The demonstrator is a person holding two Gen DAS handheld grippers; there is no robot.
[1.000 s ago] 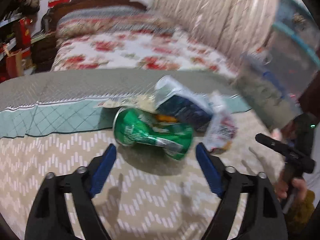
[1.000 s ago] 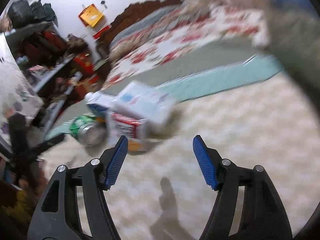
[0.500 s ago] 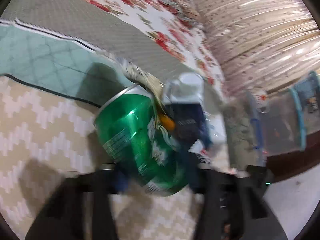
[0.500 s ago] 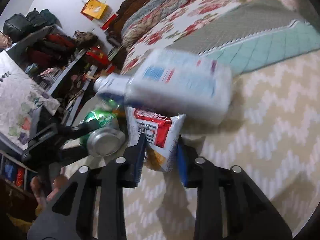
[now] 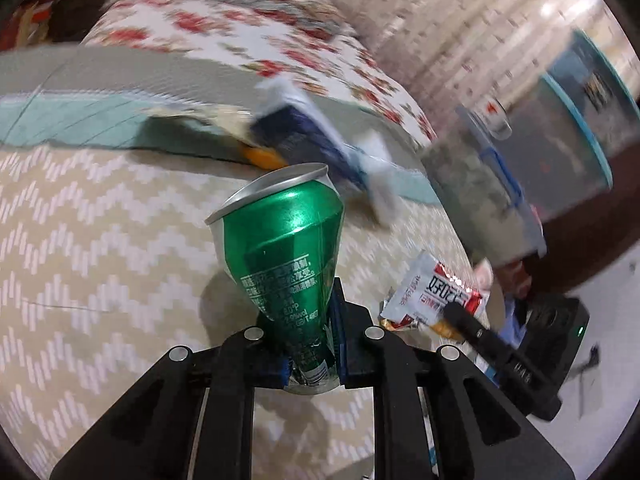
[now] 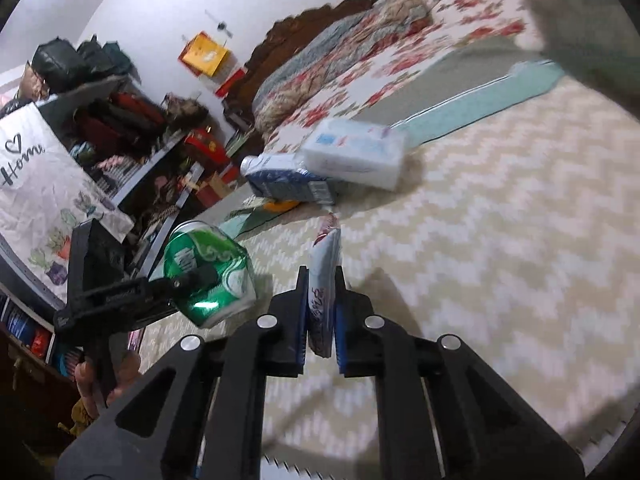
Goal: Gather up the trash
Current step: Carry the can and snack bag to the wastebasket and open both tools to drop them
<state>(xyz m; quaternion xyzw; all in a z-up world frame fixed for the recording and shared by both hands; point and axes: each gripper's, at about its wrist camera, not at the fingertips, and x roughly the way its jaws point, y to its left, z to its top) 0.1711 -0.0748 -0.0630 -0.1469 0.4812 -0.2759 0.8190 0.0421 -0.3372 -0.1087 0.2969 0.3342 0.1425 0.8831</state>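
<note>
Green aluminium fills the left wrist view: the dented can [image 5: 286,248] stands out forward from the left gripper [image 5: 310,356], its long axis running along the fingers, rim end away from the camera and base end pinched between the blue pads, which have just been closing and now clamp it, crushing it narrow at the waist. In the right wrist view the right gripper [image 6: 320,320] has likewise just been closing and now squeezes a white and red snack wrapper [image 6: 322,292] flat between its pads, the packet standing edge-on and poking up past the fingertips. Both pieces hang clear of the zigzag bedspread [image 6: 500,240]. What is left lies farther ahead on the cover: a blue and white carton [image 6: 288,180] and a pale tissue pack [image 6: 356,152] touching it, with something orange tucked under the carton. A clear plastic bin [image 5: 532,152] with a blue rim sits off the bed's far edge, on the wrapper's side. I judge the right hand nearer to it, so the wrapper would likely go first.
</note>
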